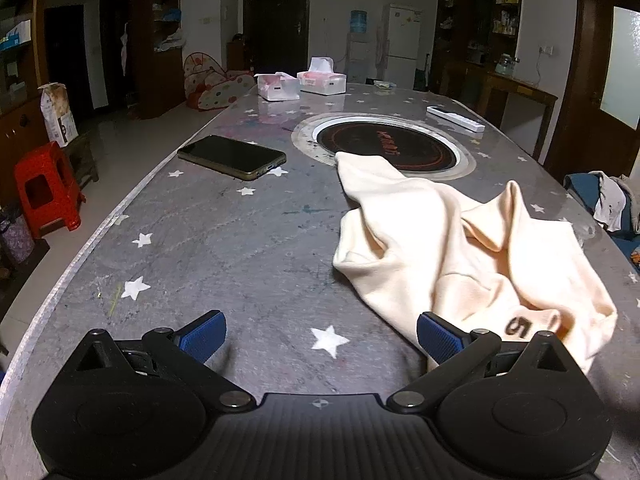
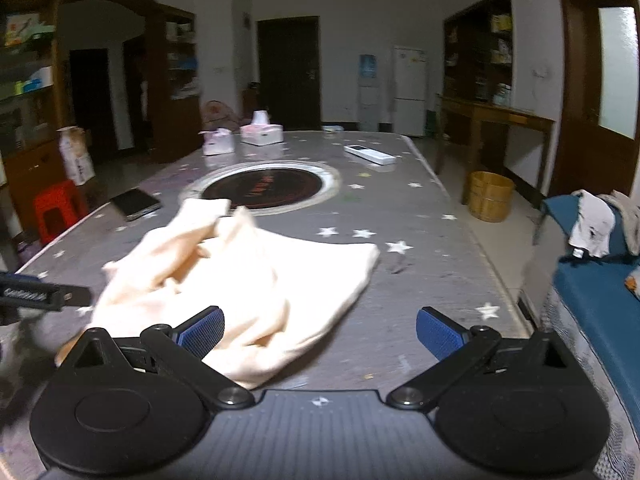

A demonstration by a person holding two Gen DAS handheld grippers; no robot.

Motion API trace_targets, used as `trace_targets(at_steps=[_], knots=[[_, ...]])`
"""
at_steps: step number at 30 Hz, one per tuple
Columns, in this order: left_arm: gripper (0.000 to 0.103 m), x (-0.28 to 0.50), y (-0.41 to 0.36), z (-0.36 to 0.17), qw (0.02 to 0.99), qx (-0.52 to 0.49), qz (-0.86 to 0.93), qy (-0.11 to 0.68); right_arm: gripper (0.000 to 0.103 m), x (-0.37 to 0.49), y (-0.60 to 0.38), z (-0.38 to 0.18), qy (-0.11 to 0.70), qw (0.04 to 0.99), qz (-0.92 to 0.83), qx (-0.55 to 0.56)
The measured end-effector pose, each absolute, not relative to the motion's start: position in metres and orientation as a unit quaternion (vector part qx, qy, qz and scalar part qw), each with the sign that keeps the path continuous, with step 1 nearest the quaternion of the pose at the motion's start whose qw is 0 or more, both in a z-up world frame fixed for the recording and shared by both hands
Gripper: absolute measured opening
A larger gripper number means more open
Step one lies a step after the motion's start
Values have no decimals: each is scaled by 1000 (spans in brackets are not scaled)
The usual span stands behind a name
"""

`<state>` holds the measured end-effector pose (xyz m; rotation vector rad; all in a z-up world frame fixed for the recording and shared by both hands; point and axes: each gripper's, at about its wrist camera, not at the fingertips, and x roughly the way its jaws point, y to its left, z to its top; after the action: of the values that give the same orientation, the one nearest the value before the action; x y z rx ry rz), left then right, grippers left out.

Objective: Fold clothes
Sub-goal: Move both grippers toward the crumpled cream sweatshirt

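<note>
A cream garment (image 1: pixel 460 248) lies crumpled on the grey star-patterned table (image 1: pixel 224 248), with a dark printed mark near its front edge. My left gripper (image 1: pixel 320 336) is open and empty just above the table, its right finger at the garment's near-left edge. In the right wrist view the same garment (image 2: pixel 248 280) lies bunched ahead and left. My right gripper (image 2: pixel 320 332) is open and empty, its left finger over the garment's near edge. Part of the left gripper (image 2: pixel 44 294) shows at the left edge.
A dark phone (image 1: pixel 232 157) lies at the left of the table. A round built-in hob (image 1: pixel 384 147) sits mid-table. Two tissue boxes (image 1: pixel 300 82) and a white remote (image 1: pixel 454 118) lie further back. A red stool (image 1: pixel 46 192) stands left; a blue sofa (image 2: pixel 596 288) with clothes stands right.
</note>
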<state>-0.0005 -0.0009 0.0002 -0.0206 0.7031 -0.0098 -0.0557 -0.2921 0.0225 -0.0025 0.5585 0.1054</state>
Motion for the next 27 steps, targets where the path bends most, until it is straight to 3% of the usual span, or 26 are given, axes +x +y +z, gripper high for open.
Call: trace_targets(at_steps=[27], knots=[[103,-35,-46,14,938,7,-24,345,103,-99,-246,24,271,955,124,-8]])
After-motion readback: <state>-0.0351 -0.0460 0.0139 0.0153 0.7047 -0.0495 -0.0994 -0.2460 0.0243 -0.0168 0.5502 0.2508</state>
